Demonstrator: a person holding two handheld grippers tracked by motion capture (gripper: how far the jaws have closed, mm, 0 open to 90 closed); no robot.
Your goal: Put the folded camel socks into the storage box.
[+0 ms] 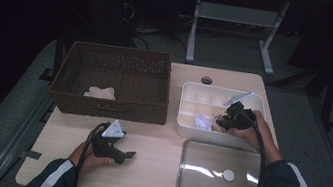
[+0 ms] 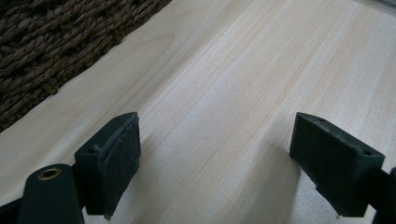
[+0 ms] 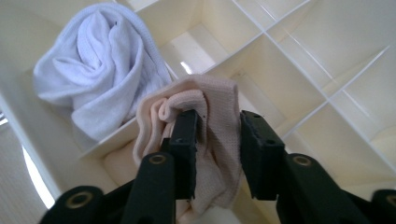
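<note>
The right hand-held gripper (image 3: 217, 154) clamps a rolled pale pink cloth (image 3: 205, 140) over a near-corner compartment of the white divided box (image 1: 187, 108); a rolled white cloth (image 3: 100, 70) sits in the compartment next to it. Left of the box, near the wicker basket (image 1: 113, 82), the left hand-held gripper (image 2: 215, 161) rests on the wooden surface (image 2: 243, 74), jaws apart and empty. The box's clear lid (image 1: 220, 175) lies in front of it.

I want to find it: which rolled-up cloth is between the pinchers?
The pale pink cloth, between the right gripper jaws. The white cloth sits untouched in the next compartment; another lies in the basket.
</note>
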